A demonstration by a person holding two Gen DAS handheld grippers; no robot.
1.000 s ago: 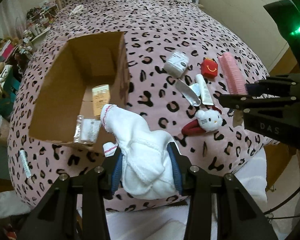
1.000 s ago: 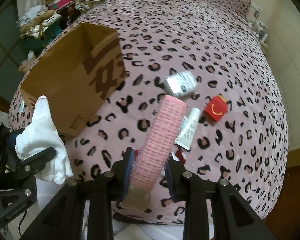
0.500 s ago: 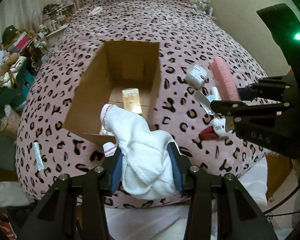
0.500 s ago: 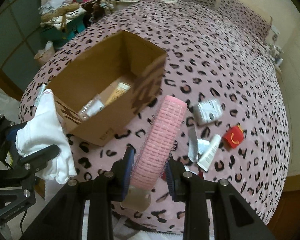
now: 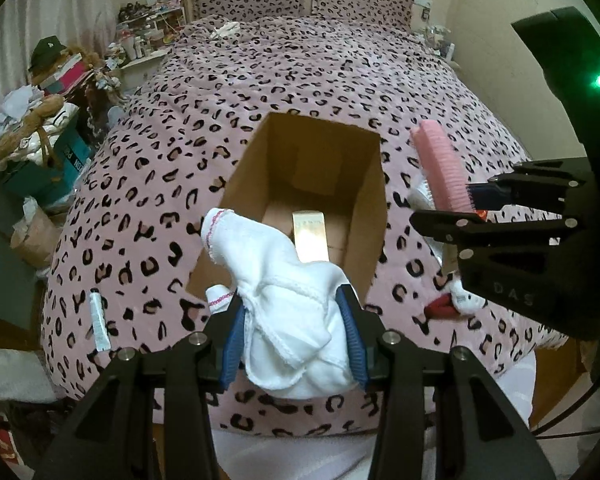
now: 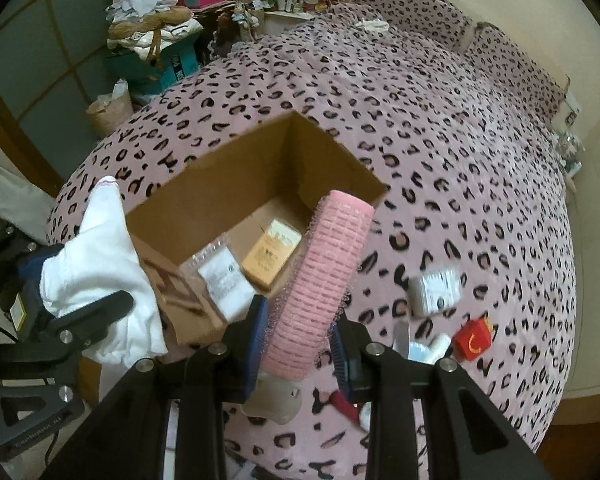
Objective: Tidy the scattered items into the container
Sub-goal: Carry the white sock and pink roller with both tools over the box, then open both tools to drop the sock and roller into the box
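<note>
Both tongs are full. The left gripper (image 5: 294, 346) squeezes a bunched white sock (image 5: 288, 304) between its blue pads. The right gripper (image 6: 300, 344) is clamped tight on a long pink hair roller (image 6: 320, 280), which sticks up toward one o'clock.

The cardboard box (image 5: 364, 216) sits open on the spotty pink bed (image 5: 340, 60), straight ahead at twelve o'clock from the sock. A tan packet (image 6: 270, 254) and a clear wrapped pack (image 6: 224, 280) already lie inside it.

I think the job now is to drop both things in. To do it well, bring each one right over the hole first, well past the near wall, then let go. The sock is floppy and could catch on the edge. The roller is long, so it may tip out if only its end is over the box.

A white box (image 6: 436, 290) and a red toy (image 6: 474, 338) wait on the bed at three o'clock.
</note>
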